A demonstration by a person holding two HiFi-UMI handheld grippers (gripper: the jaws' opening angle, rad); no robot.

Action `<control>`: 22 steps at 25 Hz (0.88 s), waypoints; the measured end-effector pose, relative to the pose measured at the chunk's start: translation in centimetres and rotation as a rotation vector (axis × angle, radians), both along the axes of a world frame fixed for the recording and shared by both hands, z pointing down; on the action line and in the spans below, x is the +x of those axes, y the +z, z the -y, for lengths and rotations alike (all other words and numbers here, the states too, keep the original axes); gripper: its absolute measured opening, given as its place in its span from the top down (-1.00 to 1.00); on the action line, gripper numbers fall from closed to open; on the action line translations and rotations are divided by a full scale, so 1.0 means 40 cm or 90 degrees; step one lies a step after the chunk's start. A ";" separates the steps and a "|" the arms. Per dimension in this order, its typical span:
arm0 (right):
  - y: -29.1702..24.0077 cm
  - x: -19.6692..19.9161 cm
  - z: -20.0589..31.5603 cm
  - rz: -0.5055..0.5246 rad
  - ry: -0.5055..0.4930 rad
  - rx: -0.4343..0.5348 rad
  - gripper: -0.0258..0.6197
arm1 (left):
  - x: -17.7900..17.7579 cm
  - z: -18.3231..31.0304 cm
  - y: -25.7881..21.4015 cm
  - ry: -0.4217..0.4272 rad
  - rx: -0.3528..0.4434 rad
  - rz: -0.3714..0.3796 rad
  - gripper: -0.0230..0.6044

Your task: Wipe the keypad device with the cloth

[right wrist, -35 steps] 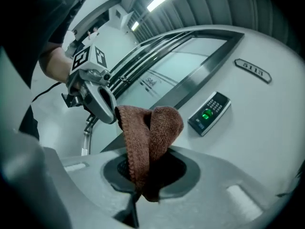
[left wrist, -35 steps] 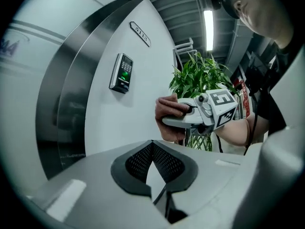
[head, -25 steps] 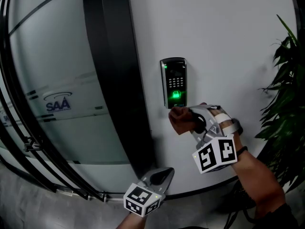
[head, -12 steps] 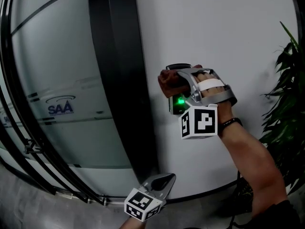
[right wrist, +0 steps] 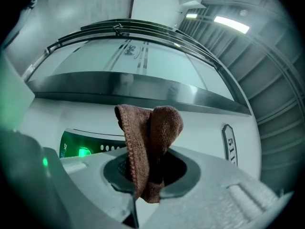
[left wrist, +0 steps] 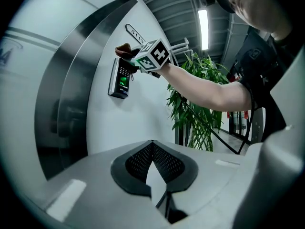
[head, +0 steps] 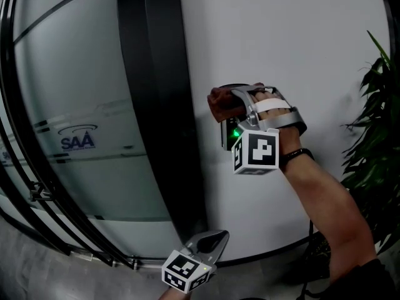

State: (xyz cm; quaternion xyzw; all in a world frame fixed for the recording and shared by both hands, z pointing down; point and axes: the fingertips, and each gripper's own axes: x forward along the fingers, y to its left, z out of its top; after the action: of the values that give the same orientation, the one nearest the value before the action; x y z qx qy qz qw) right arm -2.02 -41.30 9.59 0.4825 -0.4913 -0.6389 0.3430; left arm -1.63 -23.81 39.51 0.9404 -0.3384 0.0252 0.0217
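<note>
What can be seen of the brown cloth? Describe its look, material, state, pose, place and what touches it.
The cloth is reddish-brown, with a looped, terry-like weave and a stitched edge. It is folded and bunched, standing out beyond the jaws of the right gripper, which are shut on it. It sits at the top end of the keypad device, seemingly pressed on it; the device's green-lit lower part is uncovered.

"Where is there free room near the keypad device?"
"On the bare white wall above, below and right of it."
"What stands in the way?"
"The dark door post close on its left, the plant far right, and the right hand-held gripper with its cloth across its top."
</note>
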 end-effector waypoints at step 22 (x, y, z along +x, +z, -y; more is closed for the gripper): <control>0.129 0.020 0.002 0.014 0.009 -0.060 0.75 | -0.013 -0.017 0.020 -0.001 -0.022 0.002 0.87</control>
State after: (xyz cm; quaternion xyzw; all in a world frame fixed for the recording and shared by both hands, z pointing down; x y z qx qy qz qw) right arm -1.22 -41.40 14.76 0.4763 -0.5208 -0.6076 0.3644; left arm -2.13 -23.14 40.30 0.9397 -0.3384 0.0329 0.0374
